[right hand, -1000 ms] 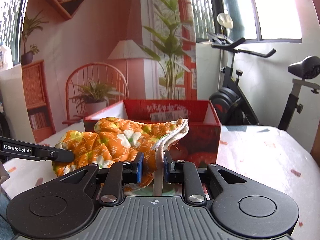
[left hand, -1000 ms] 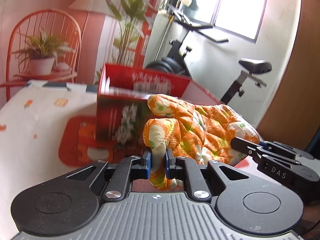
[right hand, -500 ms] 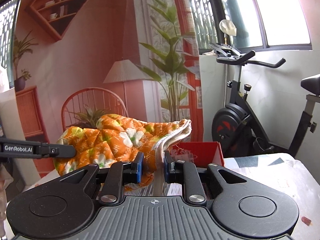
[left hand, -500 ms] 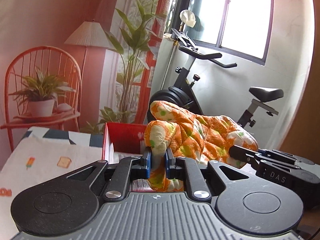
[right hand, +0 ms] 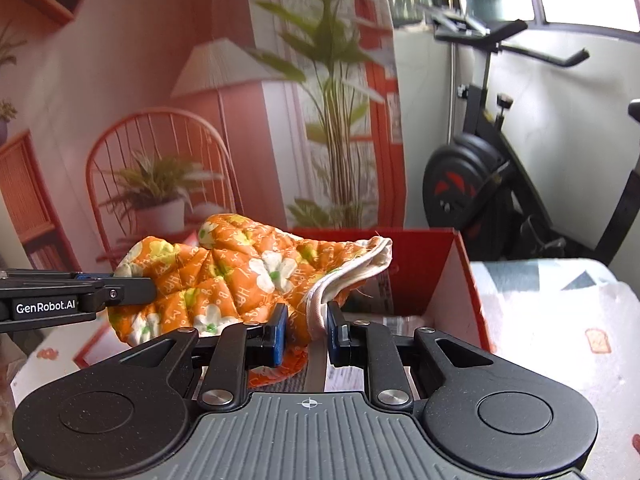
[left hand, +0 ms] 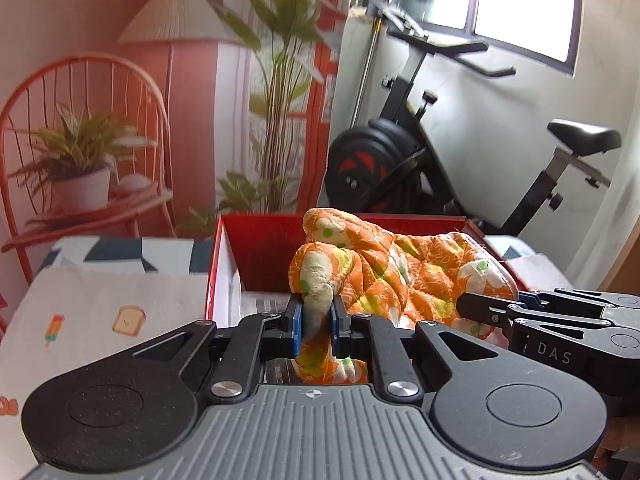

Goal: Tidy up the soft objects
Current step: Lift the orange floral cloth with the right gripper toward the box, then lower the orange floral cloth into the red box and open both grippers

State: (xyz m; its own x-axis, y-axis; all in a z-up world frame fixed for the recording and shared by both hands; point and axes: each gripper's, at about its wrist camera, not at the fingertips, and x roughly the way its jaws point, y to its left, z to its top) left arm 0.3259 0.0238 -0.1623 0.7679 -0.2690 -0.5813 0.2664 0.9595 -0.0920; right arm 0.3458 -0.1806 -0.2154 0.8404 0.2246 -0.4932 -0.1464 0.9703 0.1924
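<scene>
The floor of the open red cardboard box (left hand: 264, 248) is largely hidden by one orange quilted oven mitt with white flowers (left hand: 400, 276), held over the box. The mitt's tip is pinched by the left gripper (left hand: 316, 320), its white-edged cuff by the right gripper (right hand: 306, 326). One black exercise bike (right hand: 480, 184) stands behind the patterned tablecloth (left hand: 100, 304).

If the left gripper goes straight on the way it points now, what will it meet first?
Probably the red box. The left gripper, shut on the mitt, points into its open top, so likely the inside far wall or the contents; depth is unclear.
</scene>
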